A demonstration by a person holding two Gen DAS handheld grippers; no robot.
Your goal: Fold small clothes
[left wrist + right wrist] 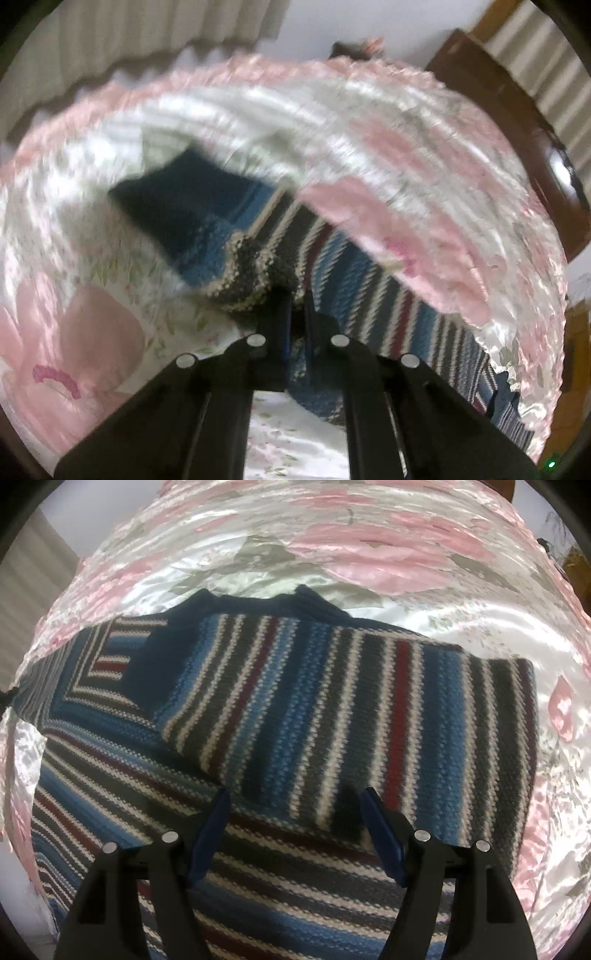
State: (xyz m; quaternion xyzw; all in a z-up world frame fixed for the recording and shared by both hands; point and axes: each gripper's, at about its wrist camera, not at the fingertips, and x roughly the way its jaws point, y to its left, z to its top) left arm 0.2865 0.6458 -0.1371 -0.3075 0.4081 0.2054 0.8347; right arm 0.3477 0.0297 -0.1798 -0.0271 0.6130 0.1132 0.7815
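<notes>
1. The left gripper [295, 306] has its two fingers drawn close together, pinching a bunched fold of the striped sweater [255, 273] between them; the knit rises into a lump right at the fingertips.
2. The left wrist view is smeared with motion blur, so the fine detail of that hold cannot be told.
3. Beyond the pinch, on the far left, a dark navy part of the sweater lies flat on the bed, and the striped body runs away to the near right.
4. The right gripper [295, 805] stands wide open, its blue-padded fingers [210, 834] spread apart and holding nothing, just above the sweater [332, 709].
5. Under and beyond the right gripper the sweater lies folded over itself: an upper layer with stripes running far to near sits on a lower layer whose stripes run across.
6. The navy collar edge is at the far side of the sweater.
7. The garment rests on a bed covered with a shiny white and pink floral bedspread [369, 554], which surrounds it on all sides.
8. A brown wooden headboard [517, 122] stands at the far right in the left wrist view.
</notes>
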